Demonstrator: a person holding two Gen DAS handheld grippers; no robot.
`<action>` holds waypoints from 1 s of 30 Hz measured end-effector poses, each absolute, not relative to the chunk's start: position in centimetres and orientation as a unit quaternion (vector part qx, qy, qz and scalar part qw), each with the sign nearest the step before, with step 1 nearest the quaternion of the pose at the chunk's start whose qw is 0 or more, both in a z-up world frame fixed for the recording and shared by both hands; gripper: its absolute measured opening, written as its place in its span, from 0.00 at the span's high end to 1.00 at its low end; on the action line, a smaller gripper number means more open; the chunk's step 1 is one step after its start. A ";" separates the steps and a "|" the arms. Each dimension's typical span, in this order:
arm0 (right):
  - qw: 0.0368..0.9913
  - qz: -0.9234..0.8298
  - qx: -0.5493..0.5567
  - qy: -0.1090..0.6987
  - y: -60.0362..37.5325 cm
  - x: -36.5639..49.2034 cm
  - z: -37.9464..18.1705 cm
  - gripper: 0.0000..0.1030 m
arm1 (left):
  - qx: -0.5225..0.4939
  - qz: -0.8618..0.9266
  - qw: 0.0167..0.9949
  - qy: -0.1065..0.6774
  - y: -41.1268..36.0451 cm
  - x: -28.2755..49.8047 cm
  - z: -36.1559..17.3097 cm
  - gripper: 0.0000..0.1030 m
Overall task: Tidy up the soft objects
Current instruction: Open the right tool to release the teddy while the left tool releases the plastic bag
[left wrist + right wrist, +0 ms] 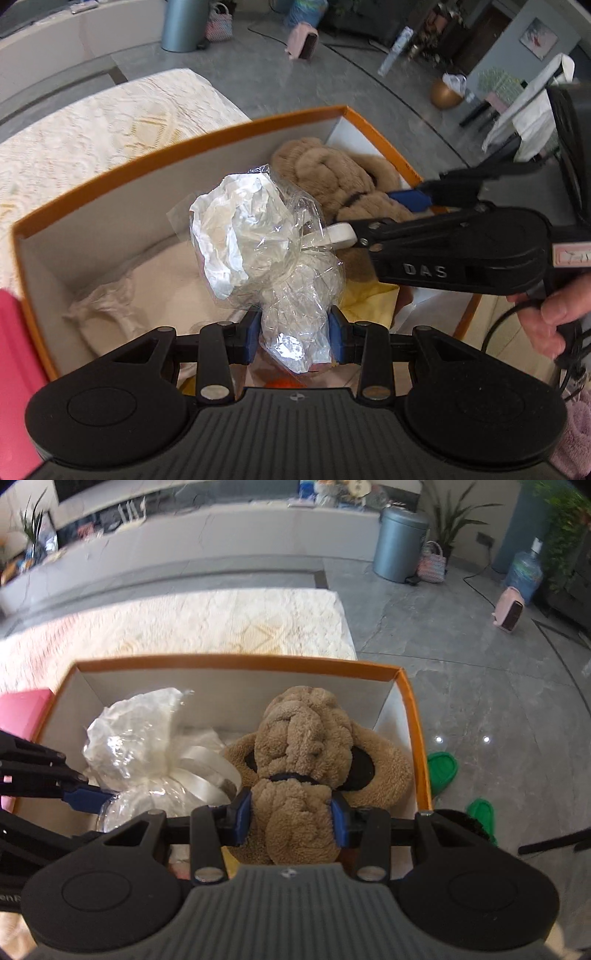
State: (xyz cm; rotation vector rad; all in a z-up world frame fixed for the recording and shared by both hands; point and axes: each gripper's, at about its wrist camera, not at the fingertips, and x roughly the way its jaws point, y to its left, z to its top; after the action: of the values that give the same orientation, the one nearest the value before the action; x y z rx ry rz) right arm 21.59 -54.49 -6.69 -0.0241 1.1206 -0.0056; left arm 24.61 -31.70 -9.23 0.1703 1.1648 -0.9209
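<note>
At about nine o'clock in the left wrist view there is a pink thing, cut by the frame edge; what it is I cannot tell. Next to it stands the orange box, open at the top, with white walls inside, on a cream quilted cover.

The left tool is clenched on a wrapped bundle: crumpled white paper inside clear plastic film, tied with a white ribbon. The blue pads squeeze the lower, narrow part of it, and the bigger part rises toward twelve o'clock, over the inside of the box. This bundle looks very light and easy to crush, and the film is probably slippery, so the narrow tied part is the safest place to hold.

To the right, the right tool is clenched on a brown plush dog. The pads press the body just under the dark collar; the head and the two ears hang away toward twelve o'clock, inside the right half of the box. The toy is soft and light, it gives under the pads, and it will not break if released from here. The middle of the body is a good hold.

At three o'clock, on the grey floor, lie green slippers.
</note>
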 end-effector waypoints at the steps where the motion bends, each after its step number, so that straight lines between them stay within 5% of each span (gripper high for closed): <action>1: 0.844 -0.003 -0.016 0.537 -54.5 21.9 -6.9 0.58 | 0.082 -0.422 0.731 0.531 -32.0 24.7 -9.3 0.59; 17: 0.820 -0.006 -0.028 0.571 -54.5 22.5 -9.2 0.50 | 0.073 -0.415 0.705 0.571 -33.4 25.9 -10.8 0.58; 30: 0.831 -0.016 -0.051 0.553 -53.9 20.9 -5.4 0.33 | 0.086 -0.410 0.730 0.541 -31.4 24.0 -8.2 0.38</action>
State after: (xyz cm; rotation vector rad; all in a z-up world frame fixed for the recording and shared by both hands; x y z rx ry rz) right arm 20.93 -53.94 -5.38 -0.1083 1.1731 -0.0348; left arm 23.99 -31.36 -8.19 0.1899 1.1904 -0.9021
